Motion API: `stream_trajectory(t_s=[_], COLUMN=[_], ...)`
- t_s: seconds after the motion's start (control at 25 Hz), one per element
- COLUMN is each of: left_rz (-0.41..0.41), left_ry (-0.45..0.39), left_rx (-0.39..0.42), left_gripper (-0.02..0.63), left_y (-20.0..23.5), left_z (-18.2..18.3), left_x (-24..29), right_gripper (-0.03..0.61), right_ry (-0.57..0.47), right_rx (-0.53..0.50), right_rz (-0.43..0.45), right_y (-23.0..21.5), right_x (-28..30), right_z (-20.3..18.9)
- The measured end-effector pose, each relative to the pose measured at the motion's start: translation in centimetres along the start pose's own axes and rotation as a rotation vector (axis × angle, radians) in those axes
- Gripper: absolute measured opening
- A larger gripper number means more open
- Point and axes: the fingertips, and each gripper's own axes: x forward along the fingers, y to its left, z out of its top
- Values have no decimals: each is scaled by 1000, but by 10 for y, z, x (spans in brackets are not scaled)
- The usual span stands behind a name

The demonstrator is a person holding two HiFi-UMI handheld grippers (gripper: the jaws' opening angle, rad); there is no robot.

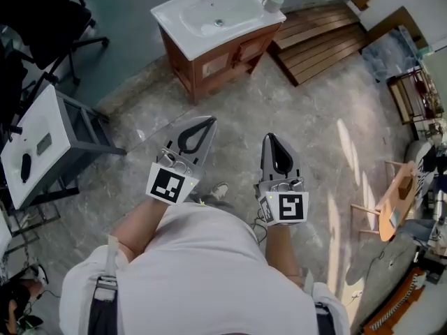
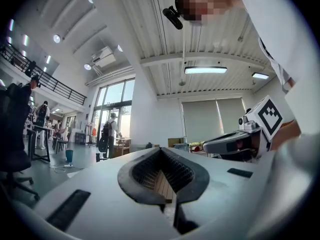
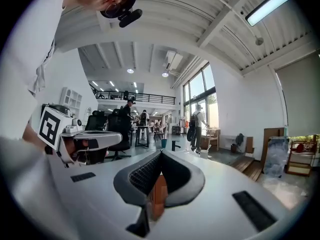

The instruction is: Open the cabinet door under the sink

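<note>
Left gripper [image 1: 208,122] jaws closed tip to tip, nothing between them. Right gripper [image 1: 271,138] the same, closed and empty. Both are held side by side over the stone floor [image 1: 314,117]. Sink cabinet [image 1: 216,63] at 12 o'clock, well apart, doors shut, white sink [image 1: 209,14] on top. Wooden pallets [image 1: 318,37] at 1 o'clock.

Our left hand-held gripper [image 2: 161,150] shows us its jaws pressed together; the right hand-held gripper [image 2: 214,146] hangs near, windows [image 2: 114,100] beyond.
</note>
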Motion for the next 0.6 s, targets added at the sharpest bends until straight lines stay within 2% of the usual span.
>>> stream_trajectory(t_s=[0.48,0.6], left_rz=[115,122], left_ry=[32,42], left_rx=[31,38], left_gripper=[8,8], left_y=[-20,-25], left_z=[-21,-24], left_x=[14,19], right_gripper=[34,34], right_ry=[-43,-38], right_rx=[38,50], right_rz=[43,43], right_y=[-53,-62], right_x=[-14,-19], right_z=[-20,-25])
